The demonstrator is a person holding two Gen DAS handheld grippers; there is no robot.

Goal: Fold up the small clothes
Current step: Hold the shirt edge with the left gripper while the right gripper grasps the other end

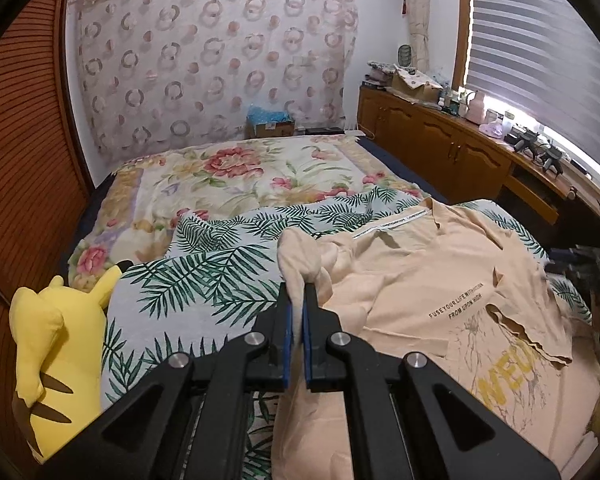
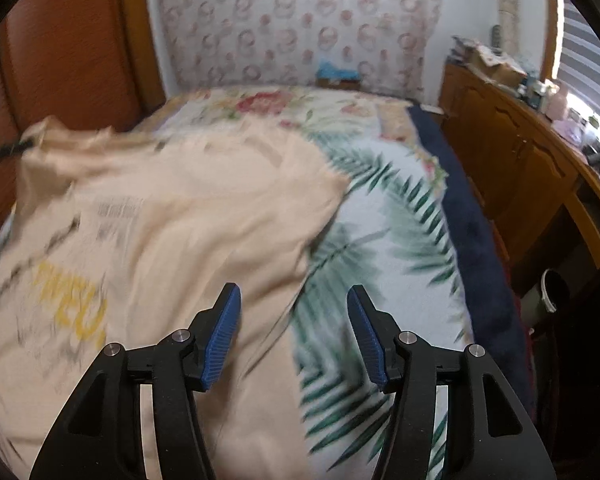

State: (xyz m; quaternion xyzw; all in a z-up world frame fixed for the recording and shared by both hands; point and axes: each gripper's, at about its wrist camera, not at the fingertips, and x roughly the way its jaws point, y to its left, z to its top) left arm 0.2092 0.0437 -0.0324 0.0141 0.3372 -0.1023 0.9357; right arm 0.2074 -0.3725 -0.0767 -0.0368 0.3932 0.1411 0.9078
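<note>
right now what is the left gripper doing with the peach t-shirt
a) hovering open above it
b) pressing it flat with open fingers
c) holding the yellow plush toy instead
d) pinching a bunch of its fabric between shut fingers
d: in the left wrist view the left gripper is closed on a bunched fold of the peach t-shirt, with cloth sticking out above the blue pads; the yellow plush toy lies untouched beside it.

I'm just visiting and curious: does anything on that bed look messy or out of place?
Yes. The peach T-shirt lies rumpled, one flap turned over its print, a bunched edge pinched in the left gripper. A yellow plush toy sits beside it.
</note>
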